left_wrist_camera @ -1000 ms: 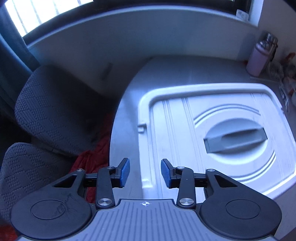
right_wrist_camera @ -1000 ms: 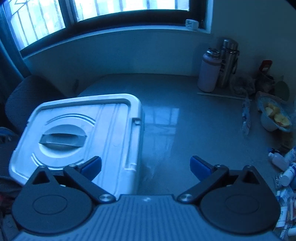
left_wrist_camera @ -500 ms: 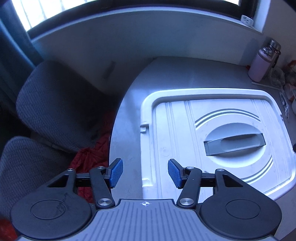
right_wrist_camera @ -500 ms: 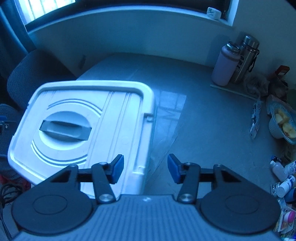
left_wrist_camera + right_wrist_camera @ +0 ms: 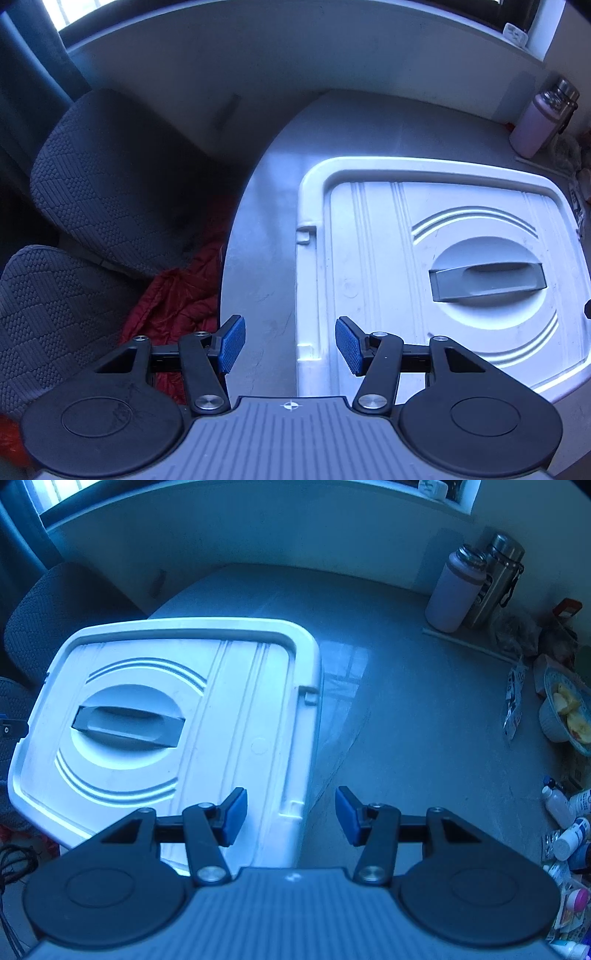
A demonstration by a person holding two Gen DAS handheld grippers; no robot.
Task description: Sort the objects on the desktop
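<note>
A white storage box with a closed lid [image 5: 373,280] and a grey recessed handle [image 5: 487,280] stands on the grey desk [image 5: 266,266]. It also shows in the right wrist view [image 5: 236,716]. My left gripper [image 5: 290,345] is open and empty above the box's left front corner. My right gripper [image 5: 290,819] is open and empty above the box's right front corner. Several small bottles [image 5: 565,823] lie at the desk's right edge.
A pink bottle [image 5: 452,590] and a steel flask [image 5: 495,579] stand at the back right. A bowl of fruit [image 5: 565,716] and a small packet [image 5: 513,705] sit at the right. Grey chairs [image 5: 110,177] and red cloth [image 5: 177,306] lie left of the desk.
My left gripper has opened wider. My right gripper narrowed from wide open, then reopened a little. Both pulled back and up, so more of the box shows.
</note>
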